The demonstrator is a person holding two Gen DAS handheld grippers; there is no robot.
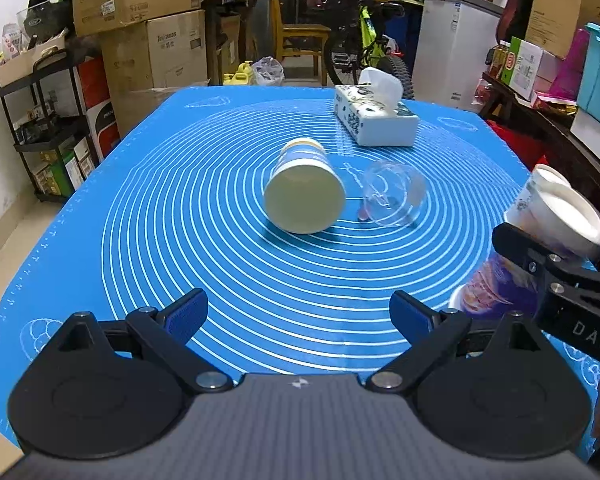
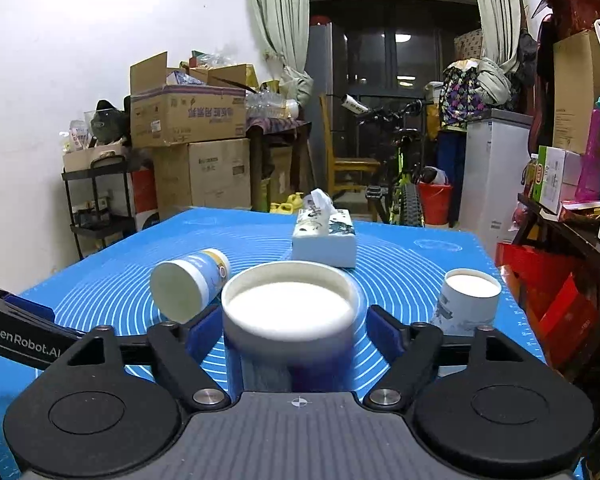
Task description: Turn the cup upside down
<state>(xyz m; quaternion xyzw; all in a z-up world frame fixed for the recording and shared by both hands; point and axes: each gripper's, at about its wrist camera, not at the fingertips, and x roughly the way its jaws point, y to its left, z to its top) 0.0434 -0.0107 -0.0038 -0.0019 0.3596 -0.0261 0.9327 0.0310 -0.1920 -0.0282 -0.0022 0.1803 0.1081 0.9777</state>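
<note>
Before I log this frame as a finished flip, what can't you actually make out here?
- Right wrist view: the purple cup's lower body is blurred, and its rim is hidden by the right gripper, so mat contact is unclear.
- Left wrist view: the same cup is partly covered by the right gripper's arm.
- Clear plastic cup: faint, orientation uncertain.

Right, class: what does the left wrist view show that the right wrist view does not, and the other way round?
Only the left wrist view shows a clear cup lying on the blue mat. Only the right wrist view shows the curtains and a red bucket. Both show the blue mat, the tissue box, a paper cup on its side and the purple cup between the fingers of the right gripper.
</note>
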